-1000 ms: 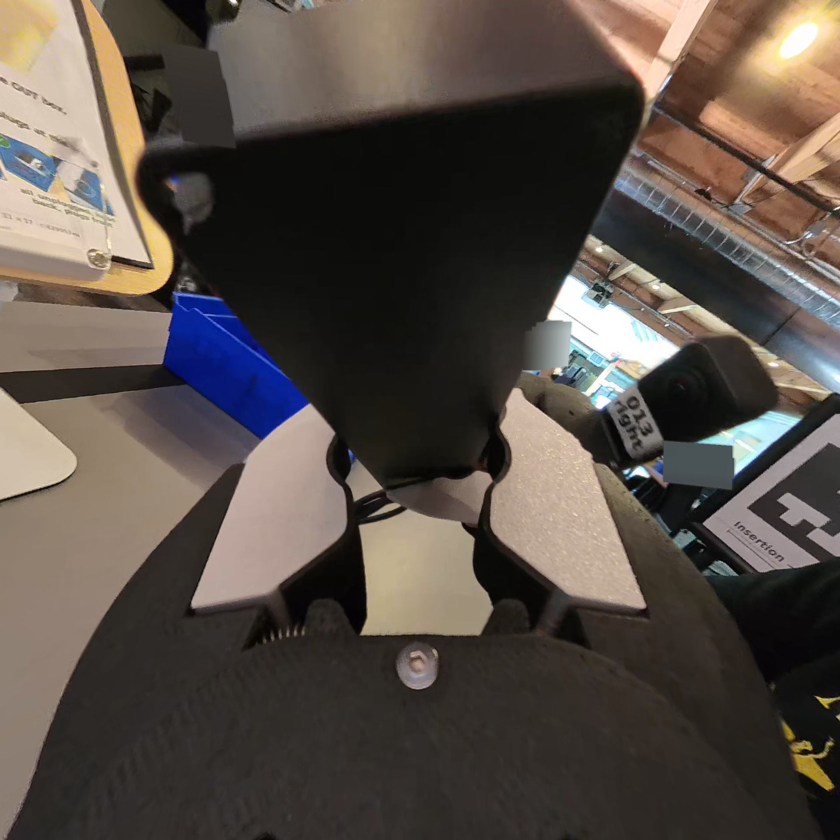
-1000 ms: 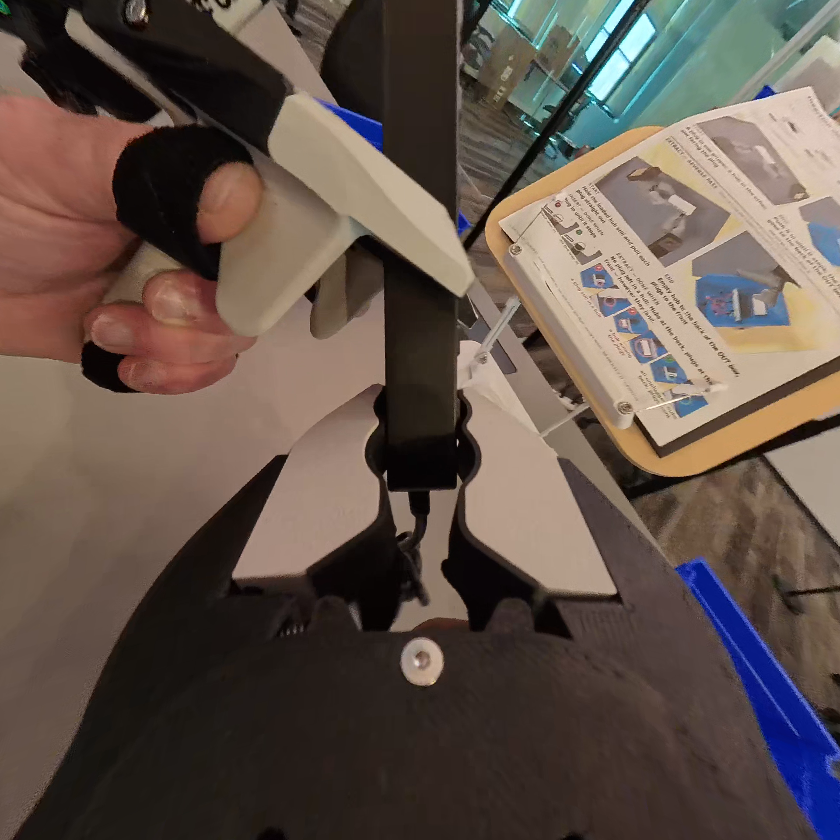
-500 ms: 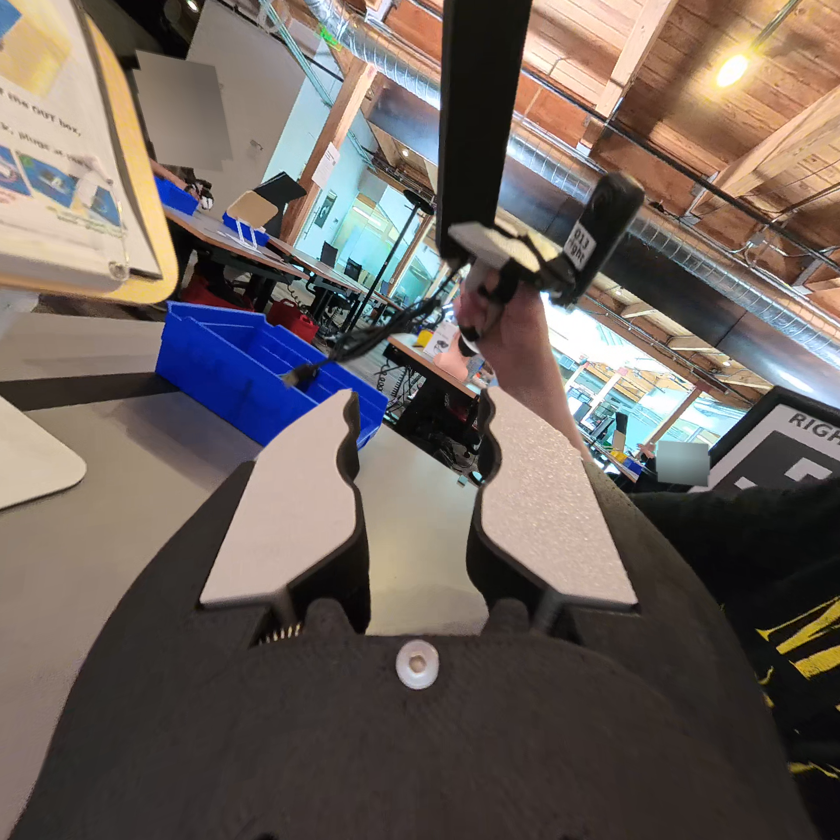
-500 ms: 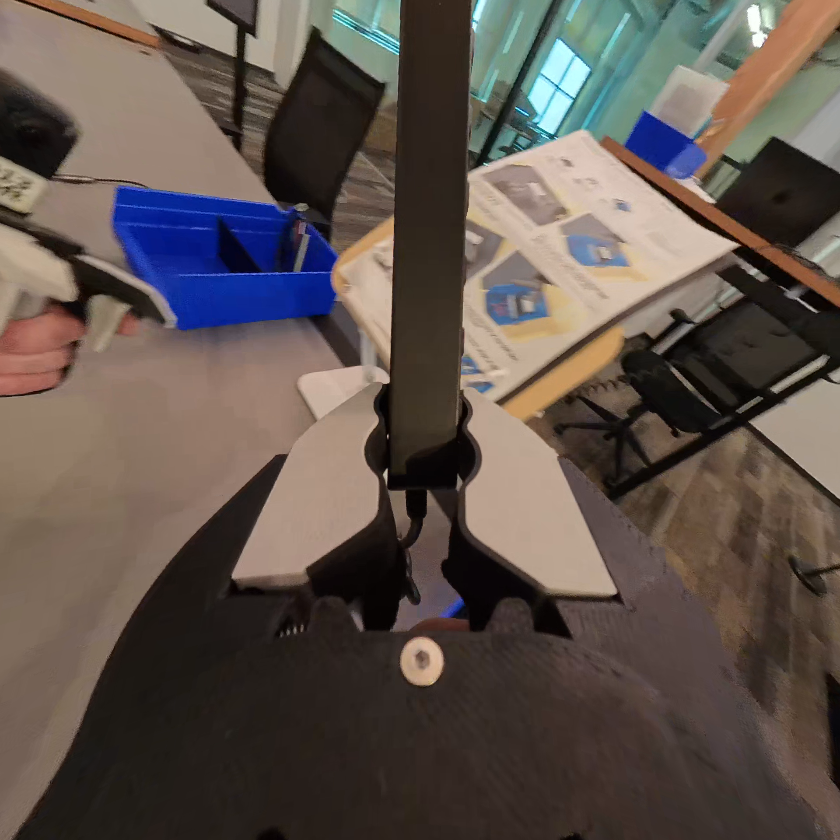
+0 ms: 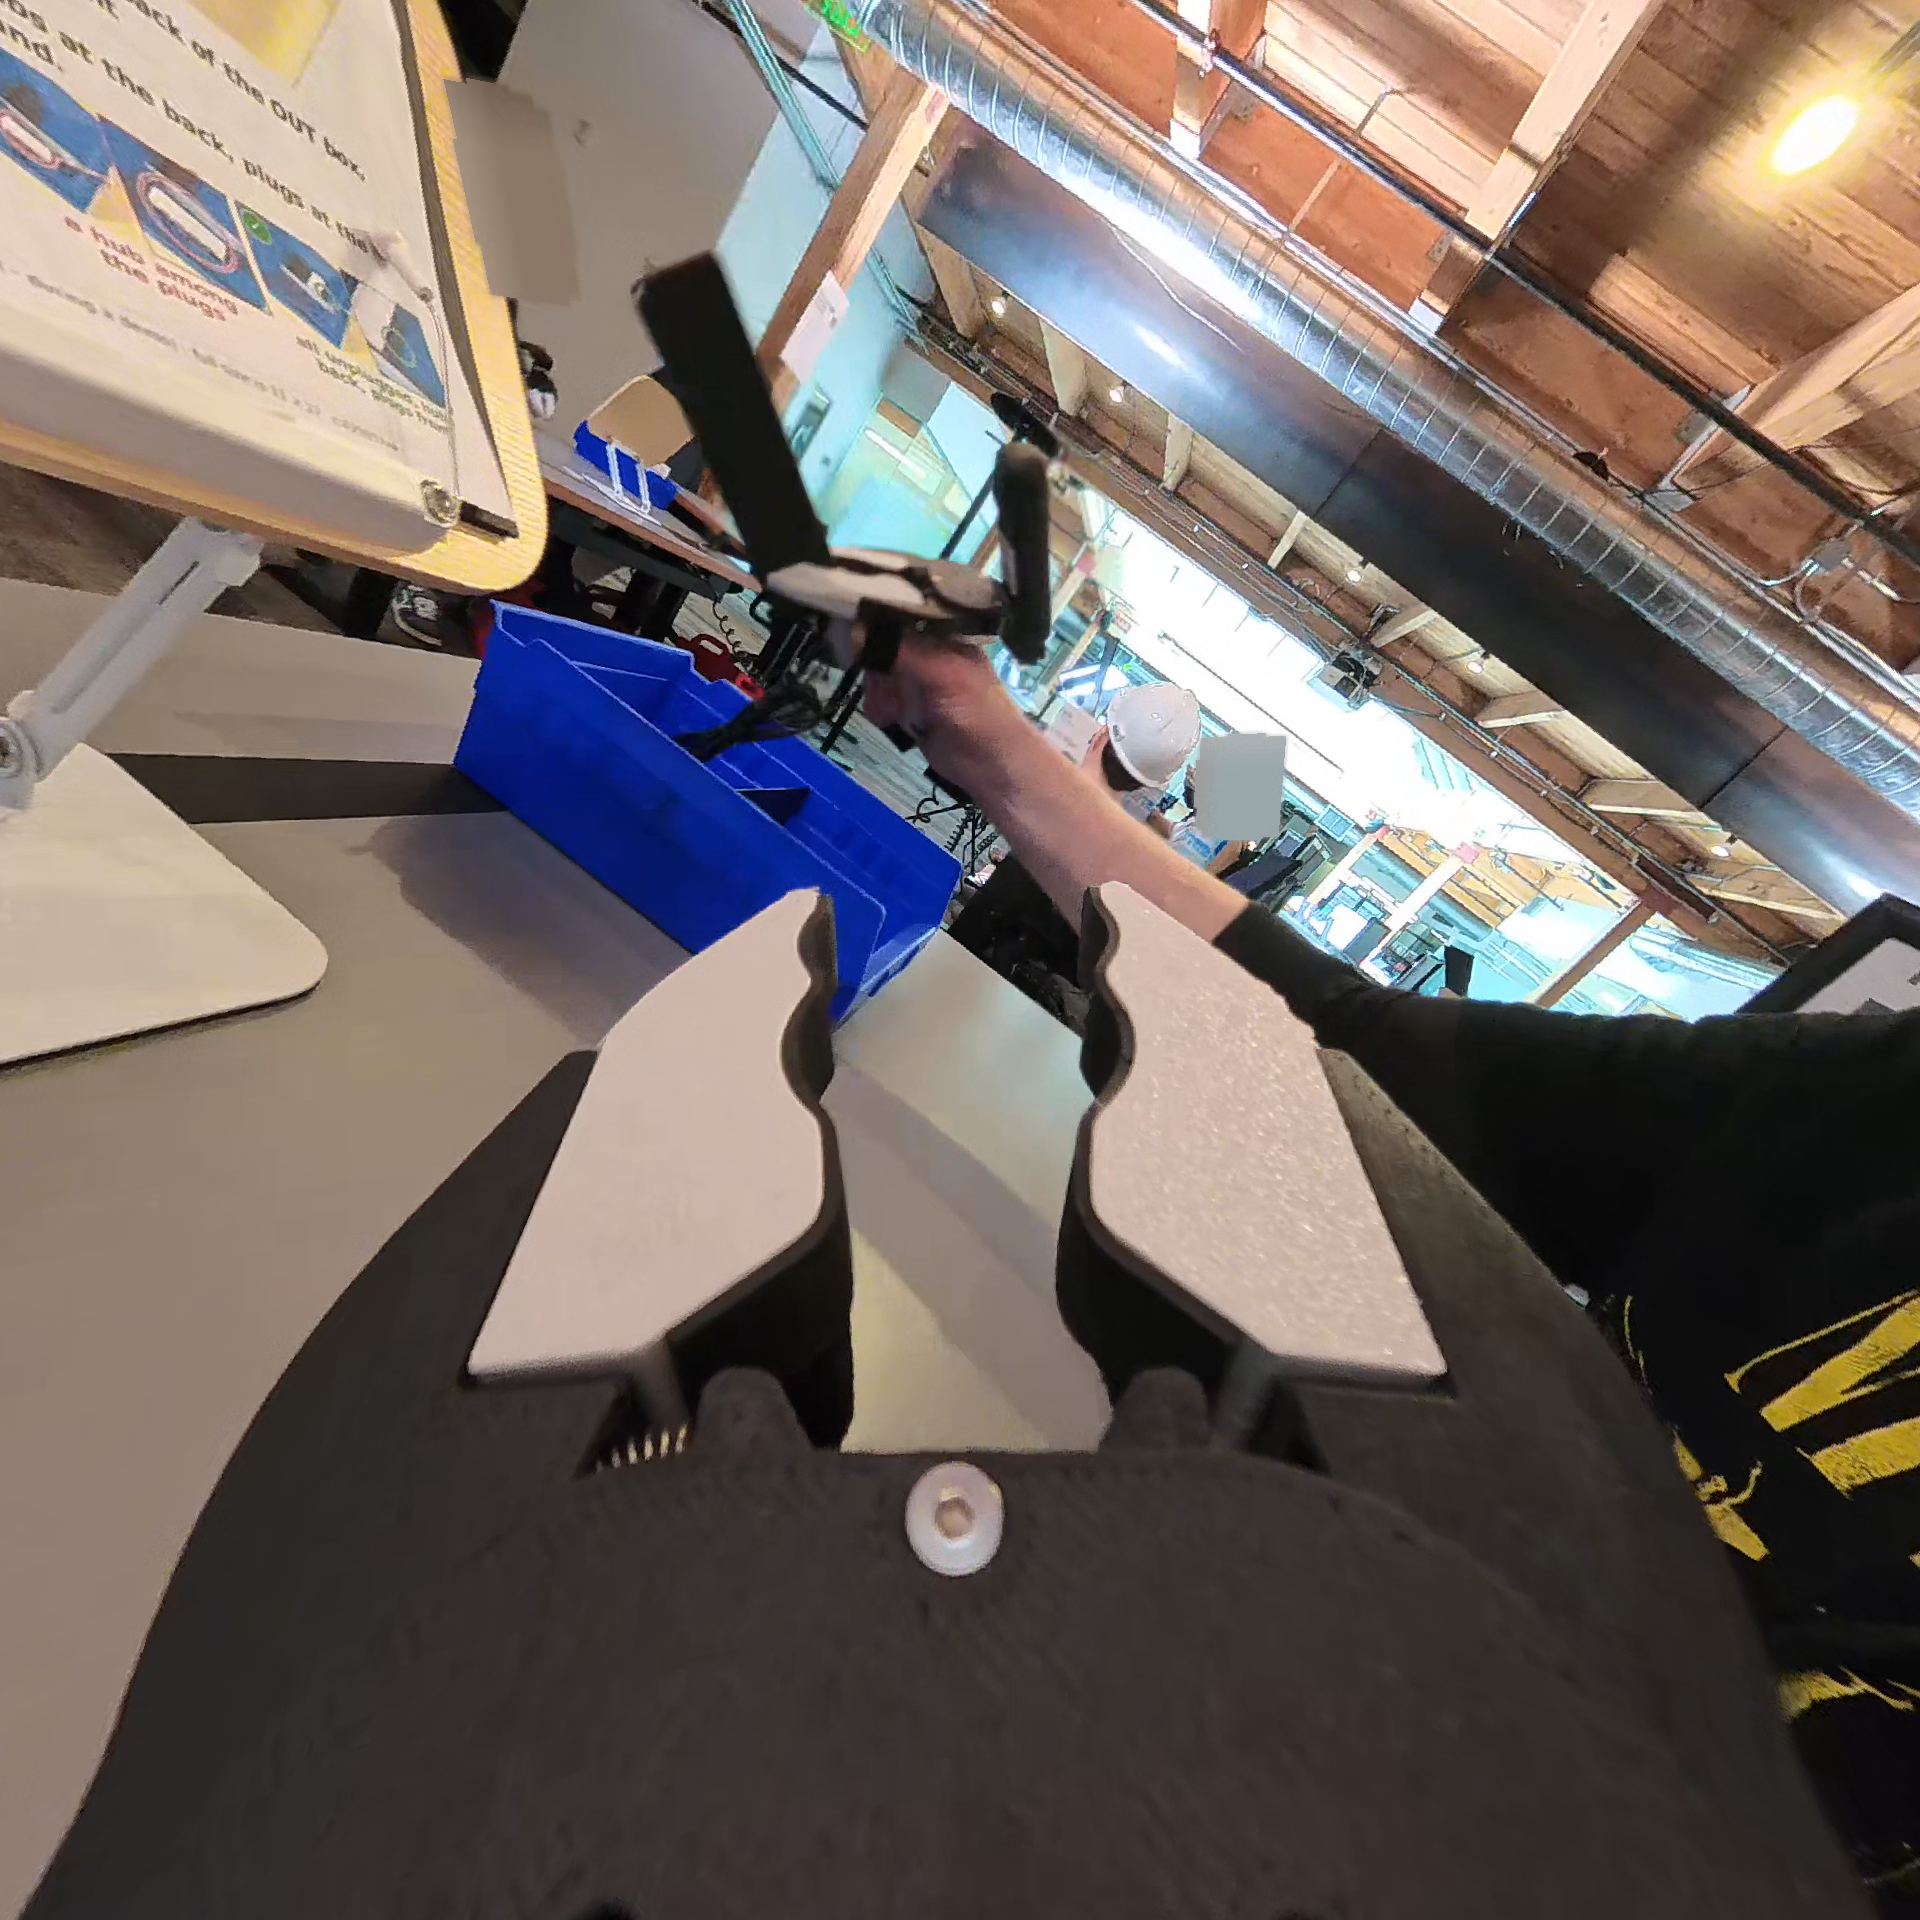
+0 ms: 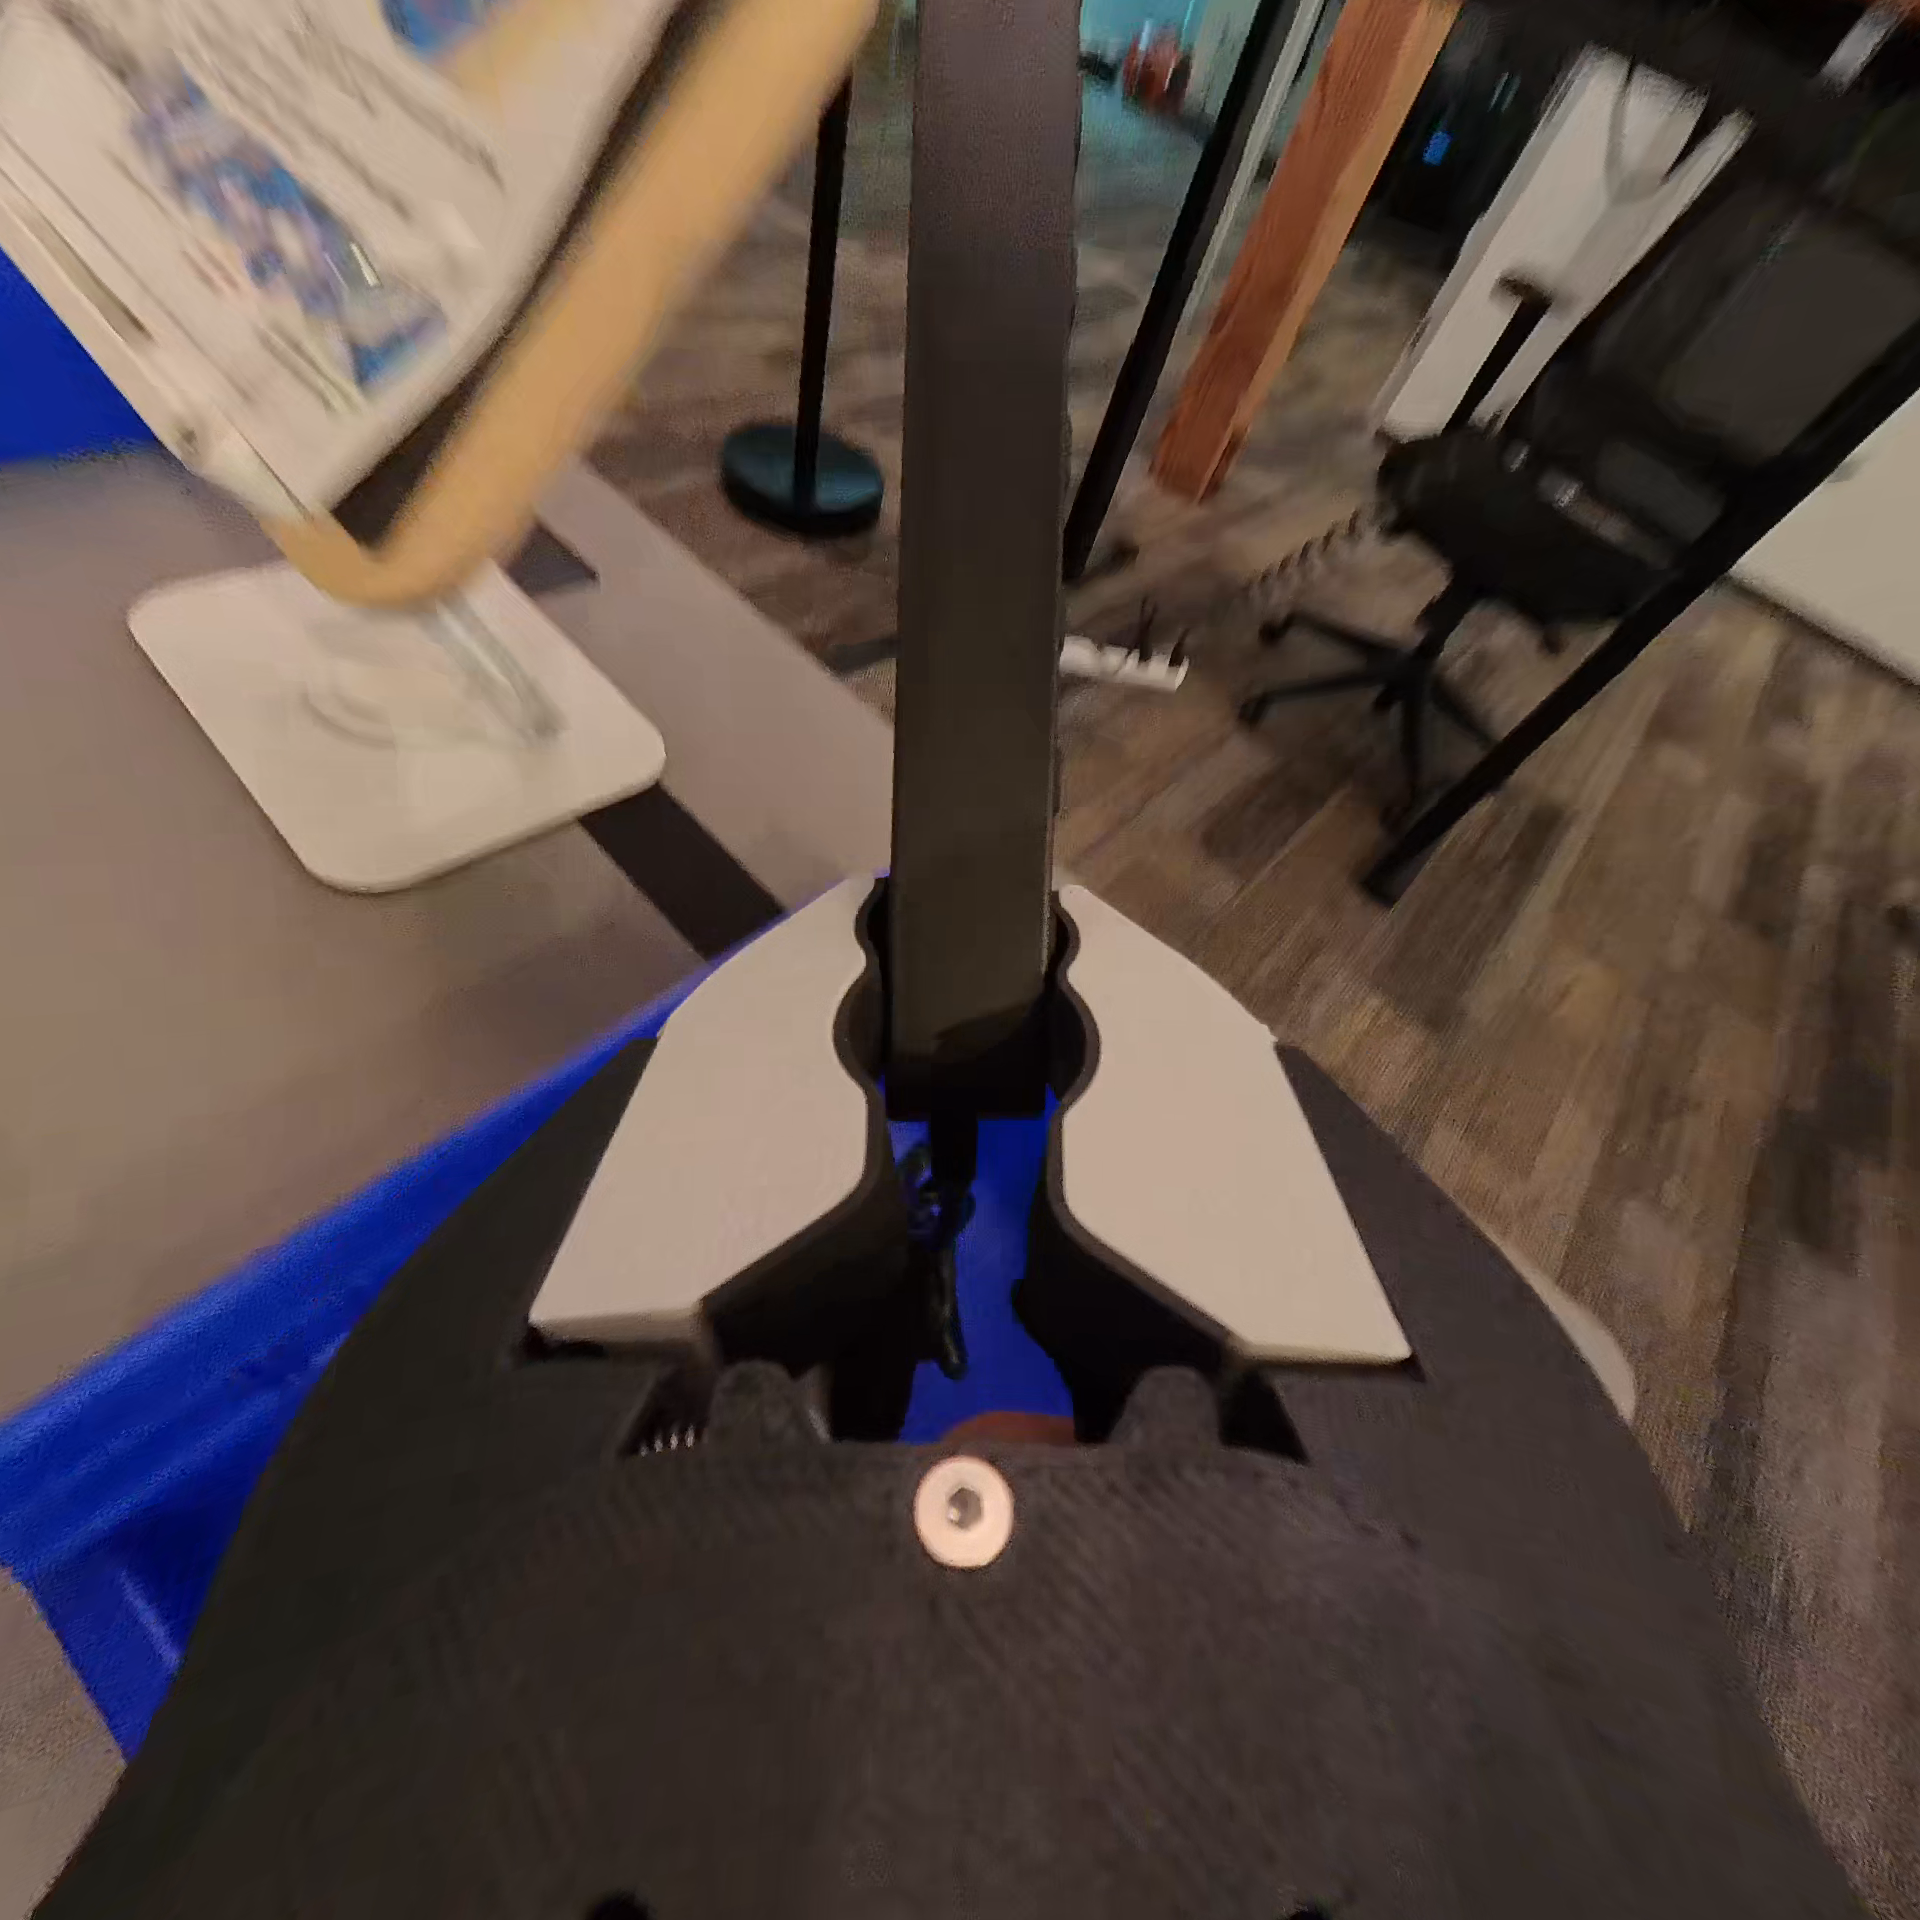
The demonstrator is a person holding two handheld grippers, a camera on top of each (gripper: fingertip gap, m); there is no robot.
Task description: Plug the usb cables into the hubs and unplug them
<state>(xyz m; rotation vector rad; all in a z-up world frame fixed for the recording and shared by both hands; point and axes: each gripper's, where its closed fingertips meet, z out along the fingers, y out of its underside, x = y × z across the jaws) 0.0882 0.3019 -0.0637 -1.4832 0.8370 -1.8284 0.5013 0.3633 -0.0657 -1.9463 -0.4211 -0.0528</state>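
The left gripper (image 5: 956,997) stands partly open with nothing between its two pale fingers (image 5: 717,1122), only bare grey tabletop (image 5: 260,1195) showing through the gap at the middle of the frame. Just beyond the fingertips sits a blue bin (image 5: 623,769) with dividers, and a dark bundle of cables (image 5: 748,727) rests in its far compartment. To the left of the bin is the white base of a stand (image 5: 125,935), whose arm carries a wooden-edged board with an instruction sheet (image 5: 208,208) in the upper left of the frame. Higher up, right of the board, the right gripper (image 5: 821,582) is held in the air by a hand (image 5: 925,686) on a bare forearm with a black sleeve, and a long black hub (image 5: 727,416) sticks up from it at a slant. In its own view the right gripper (image 6: 966,987) is closed on the lower end of that hub (image 6: 977,520), both pads pressed against its narrow sides, the hub running straight up the centre of the frame. A thin black cable (image 6: 940,1278) hangs from the hub's bottom end between the fingers, over the blue bin (image 6: 208,1351) at the lower left. The white stand base (image 6: 395,727) and the blurred board (image 6: 312,208) lie in the upper left, with wooden floor (image 6: 1455,1039) on the right.
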